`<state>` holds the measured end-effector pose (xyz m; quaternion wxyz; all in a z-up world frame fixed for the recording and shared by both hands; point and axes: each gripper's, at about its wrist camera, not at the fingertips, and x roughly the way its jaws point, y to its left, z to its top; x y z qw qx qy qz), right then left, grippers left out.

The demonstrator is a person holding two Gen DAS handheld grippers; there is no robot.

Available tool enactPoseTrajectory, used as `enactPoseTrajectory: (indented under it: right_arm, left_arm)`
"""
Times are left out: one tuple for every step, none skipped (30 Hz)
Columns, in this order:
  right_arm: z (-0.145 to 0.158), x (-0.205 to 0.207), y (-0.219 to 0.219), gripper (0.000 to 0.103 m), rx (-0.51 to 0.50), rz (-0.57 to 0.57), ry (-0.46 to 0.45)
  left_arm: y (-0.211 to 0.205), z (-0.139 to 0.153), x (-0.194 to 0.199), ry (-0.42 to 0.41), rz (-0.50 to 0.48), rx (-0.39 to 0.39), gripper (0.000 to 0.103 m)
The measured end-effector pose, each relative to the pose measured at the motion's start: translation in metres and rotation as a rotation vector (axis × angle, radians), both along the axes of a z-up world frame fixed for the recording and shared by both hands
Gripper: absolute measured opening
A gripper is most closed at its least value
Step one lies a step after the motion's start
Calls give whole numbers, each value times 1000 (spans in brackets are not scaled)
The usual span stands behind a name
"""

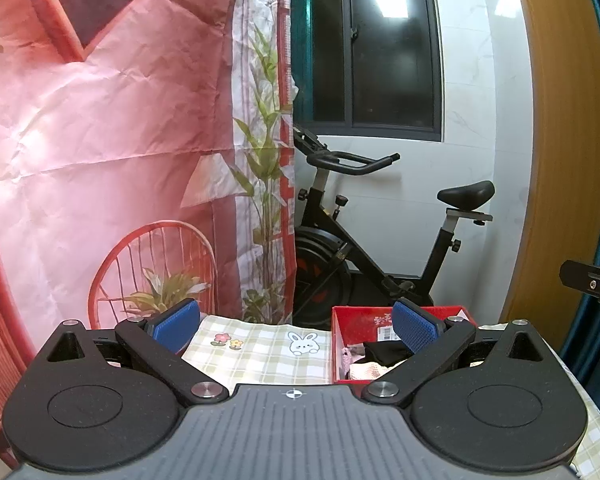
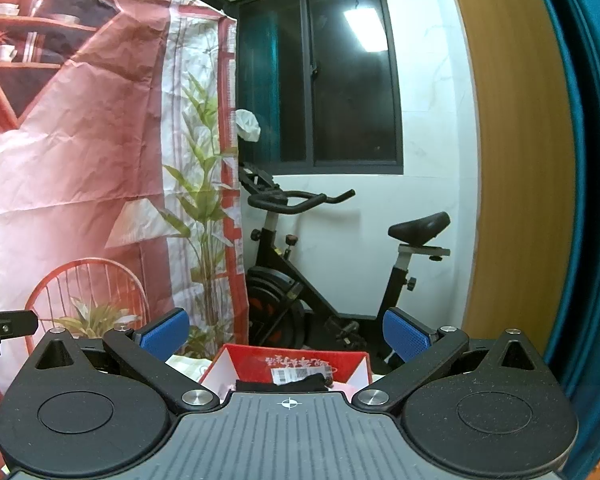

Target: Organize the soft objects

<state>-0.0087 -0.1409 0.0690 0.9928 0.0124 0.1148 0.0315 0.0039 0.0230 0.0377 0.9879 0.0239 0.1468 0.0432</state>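
A red box [image 1: 354, 326] stands on a checked tablecloth [image 1: 260, 350] with a rabbit print. In it lie a black soft item [image 1: 382, 351] and pale knitted ones [image 1: 366, 370]. My left gripper [image 1: 296, 326] is open and empty, held above the cloth just left of the box. In the right wrist view the red box [image 2: 292, 364] sits right below my right gripper [image 2: 286, 334], which is open and empty; the black soft item [image 2: 296, 383] shows inside. Most of the box's contents are hidden by the gripper bodies.
A red printed backdrop [image 1: 100, 140] hangs at the left behind the table. A black exercise bike [image 1: 380, 248] stands by the white wall under a dark window. A wooden panel [image 1: 560, 140] and a blue curtain [image 2: 580, 160] are at the right.
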Motion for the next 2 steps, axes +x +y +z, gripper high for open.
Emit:
enactPoseTrajectory:
  right_arm:
    - [0,0,0,103,0,0,0]
    - [-1,0,0,103,1,0,1]
  left_arm:
    - [-1,0,0,0,1,2,103]
    - [-1,0,0,1,1,1,103]
